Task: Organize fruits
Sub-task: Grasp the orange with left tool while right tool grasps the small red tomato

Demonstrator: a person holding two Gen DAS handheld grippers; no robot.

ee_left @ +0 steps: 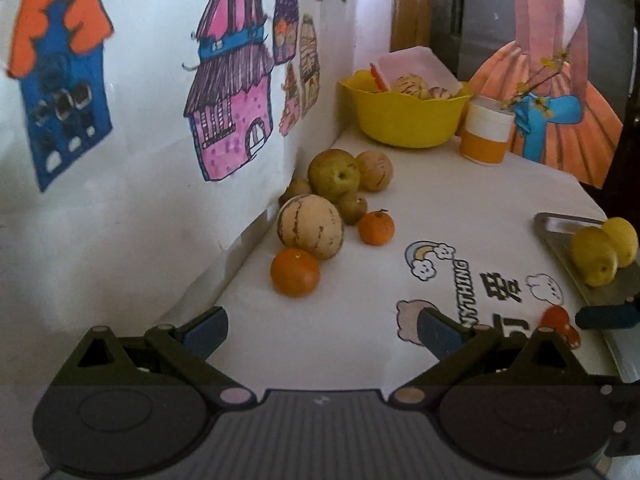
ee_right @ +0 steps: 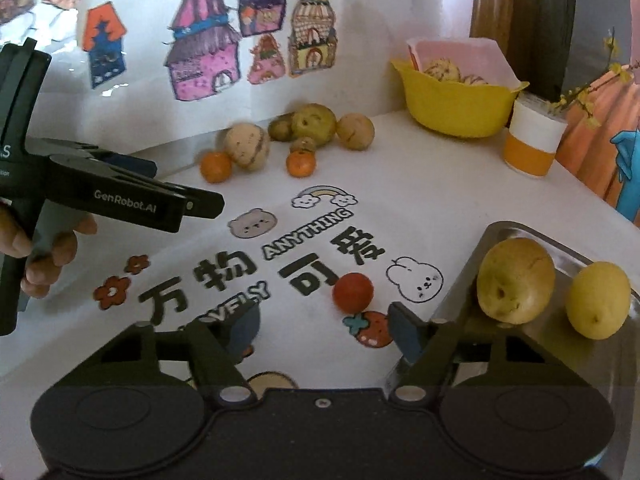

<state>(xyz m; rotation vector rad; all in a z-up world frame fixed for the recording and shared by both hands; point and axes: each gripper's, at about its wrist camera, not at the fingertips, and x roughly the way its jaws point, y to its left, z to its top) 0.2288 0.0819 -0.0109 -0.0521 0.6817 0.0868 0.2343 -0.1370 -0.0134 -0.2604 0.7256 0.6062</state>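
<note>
My left gripper [ee_left: 322, 332] is open with nothing between its fingers, low over the white cloth. Ahead of it, by the wall, lies a pile: a striped melon [ee_left: 310, 226], two oranges [ee_left: 295, 272] [ee_left: 376, 227] and a green pear [ee_left: 334, 174]. My right gripper [ee_right: 322, 330] is open too. A small red fruit [ee_right: 353, 293] lies on the cloth just beyond its fingertips. To its right, a metal tray [ee_right: 500, 228] holds two yellow pears [ee_right: 516, 280] [ee_right: 598, 300]. The left gripper [ee_right: 172, 184] shows at the left of the right wrist view, held by a hand [ee_right: 52, 248].
A yellow bowl [ee_left: 400, 128] with striped fruits and a pink paper stands at the back, next to an orange-and-white cup [ee_left: 486, 132]. A wall with house drawings runs along the left. A paper figure in an orange dress stands at the back right. The printed cloth covers the table.
</note>
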